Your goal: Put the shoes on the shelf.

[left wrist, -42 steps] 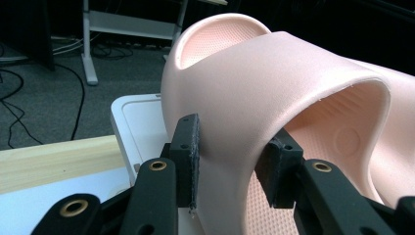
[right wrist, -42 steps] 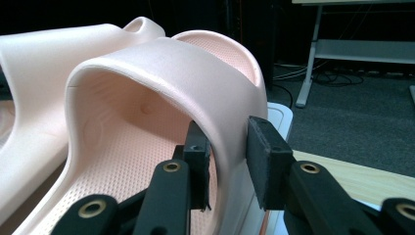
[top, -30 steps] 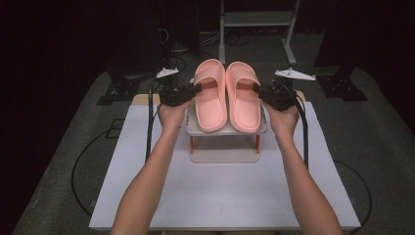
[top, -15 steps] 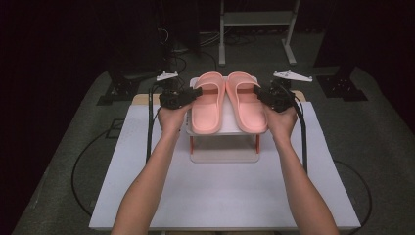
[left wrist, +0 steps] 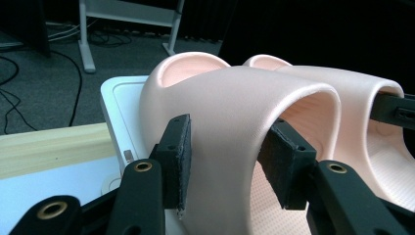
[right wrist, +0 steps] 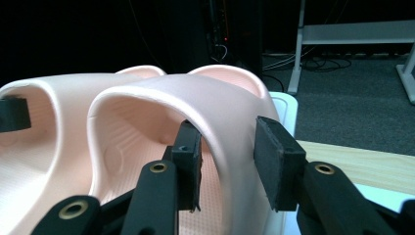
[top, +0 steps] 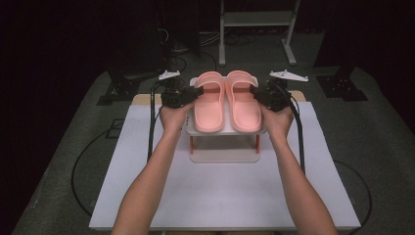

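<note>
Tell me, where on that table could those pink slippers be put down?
Free: the white table in front of the rack, between the forearms, and beside it. Crowded: the rack's top, holding both slippers.

Matt, soft foam-like pink slippers, ribbed footbeds, smooth white plastic stand, pale wood board

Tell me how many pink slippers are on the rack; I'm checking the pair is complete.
2: the left slipper and the right slipper lie side by side on the white rack.
</note>
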Demonstrator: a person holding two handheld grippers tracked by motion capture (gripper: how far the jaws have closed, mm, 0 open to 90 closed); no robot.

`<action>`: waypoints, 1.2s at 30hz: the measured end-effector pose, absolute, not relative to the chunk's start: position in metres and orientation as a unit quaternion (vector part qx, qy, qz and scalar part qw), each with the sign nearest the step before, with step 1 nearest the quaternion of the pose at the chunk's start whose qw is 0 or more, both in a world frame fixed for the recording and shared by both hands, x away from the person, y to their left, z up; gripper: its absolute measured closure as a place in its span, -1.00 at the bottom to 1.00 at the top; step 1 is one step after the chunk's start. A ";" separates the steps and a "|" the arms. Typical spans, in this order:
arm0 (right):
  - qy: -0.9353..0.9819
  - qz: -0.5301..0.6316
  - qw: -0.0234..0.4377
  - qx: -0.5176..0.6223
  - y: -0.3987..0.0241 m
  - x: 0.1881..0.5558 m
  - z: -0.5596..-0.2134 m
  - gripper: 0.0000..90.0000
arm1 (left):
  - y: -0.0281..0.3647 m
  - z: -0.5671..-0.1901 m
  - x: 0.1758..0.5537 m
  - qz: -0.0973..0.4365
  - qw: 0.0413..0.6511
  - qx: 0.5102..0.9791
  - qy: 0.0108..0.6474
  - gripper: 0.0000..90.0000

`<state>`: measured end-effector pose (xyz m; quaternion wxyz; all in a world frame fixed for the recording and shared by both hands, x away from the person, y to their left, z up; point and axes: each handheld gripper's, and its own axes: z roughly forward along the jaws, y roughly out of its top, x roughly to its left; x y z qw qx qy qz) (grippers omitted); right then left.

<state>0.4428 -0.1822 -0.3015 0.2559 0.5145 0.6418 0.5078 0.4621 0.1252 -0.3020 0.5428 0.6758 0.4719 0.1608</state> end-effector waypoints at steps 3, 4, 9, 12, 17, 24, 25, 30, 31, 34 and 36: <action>0.644 0.504 0.257 0.515 -0.179 0.444 -0.301 0.39 | 0.125 -0.302 0.463 0.163 0.541 0.678 0.471 0.26; 0.645 0.502 0.257 0.516 -0.177 0.445 -0.300 0.39 | 0.125 -0.302 0.464 0.163 0.542 0.676 0.471 0.26; 0.646 0.500 0.257 0.516 -0.176 0.447 -0.300 0.39 | 0.126 -0.303 0.466 0.162 0.542 0.676 0.472 0.26; 0.648 0.499 0.256 0.516 -0.175 0.448 -0.300 0.38 | 0.127 -0.303 0.467 0.163 0.544 0.675 0.471 0.26; 0.651 0.504 0.249 0.511 -0.179 0.447 -0.300 0.36 | 0.128 -0.303 0.465 0.165 0.541 0.679 0.468 0.26; 0.662 0.515 0.227 0.496 -0.184 0.442 -0.298 0.28 | 0.132 -0.301 0.458 0.169 0.548 0.677 0.462 0.21; 0.661 0.518 0.224 0.494 -0.186 0.440 -0.298 0.27 | 0.133 -0.300 0.456 0.169 0.550 0.676 0.460 0.21; 0.664 0.526 0.216 0.486 -0.192 0.431 -0.296 0.23 | 0.134 -0.298 0.447 0.170 0.551 0.679 0.454 0.18; 0.664 0.534 0.204 0.482 -0.193 0.428 -0.296 0.23 | 0.135 -0.299 0.444 0.169 0.550 0.681 0.454 0.18; 0.667 0.536 0.199 0.477 -0.194 0.424 -0.297 0.22 | 0.135 -0.299 0.440 0.170 0.551 0.680 0.452 0.17; 0.670 0.537 0.199 0.473 -0.194 0.422 -0.297 0.21 | 0.136 -0.300 0.435 0.170 0.552 0.681 0.451 0.17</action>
